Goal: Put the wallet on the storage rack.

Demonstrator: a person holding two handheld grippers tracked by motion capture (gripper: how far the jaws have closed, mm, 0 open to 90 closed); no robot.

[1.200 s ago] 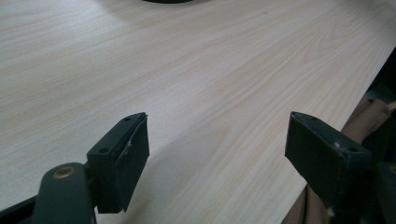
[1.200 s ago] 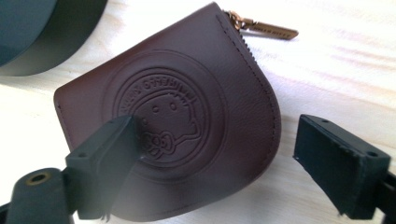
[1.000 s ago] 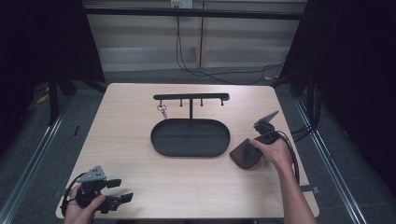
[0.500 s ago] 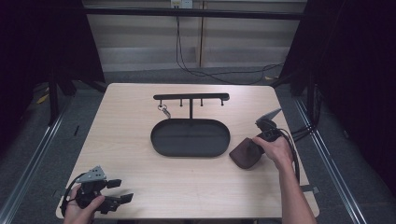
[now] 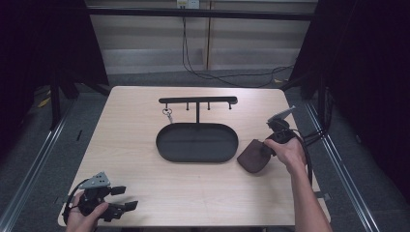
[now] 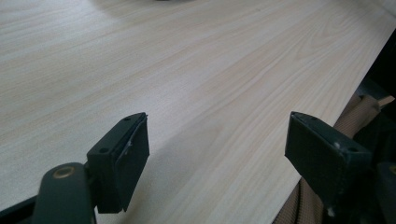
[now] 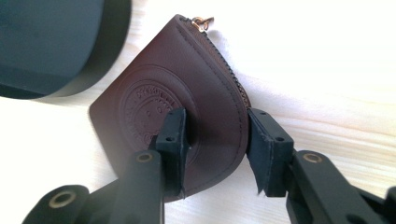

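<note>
your right claw (image 7: 215, 140) has just been closing across the rounded end of the brown leather pouch (image 7: 173, 93), one pad on its stamped face and one at the zipper edge, apparently gripping it so it lifts whole. the pouch sits at four o'clock off the black oval tray (image 5: 197, 141), likely its destination. your left claw (image 6: 215, 158) rests wide open and empty at the bench (image 5: 145, 116) corner, out of the way.
</note>
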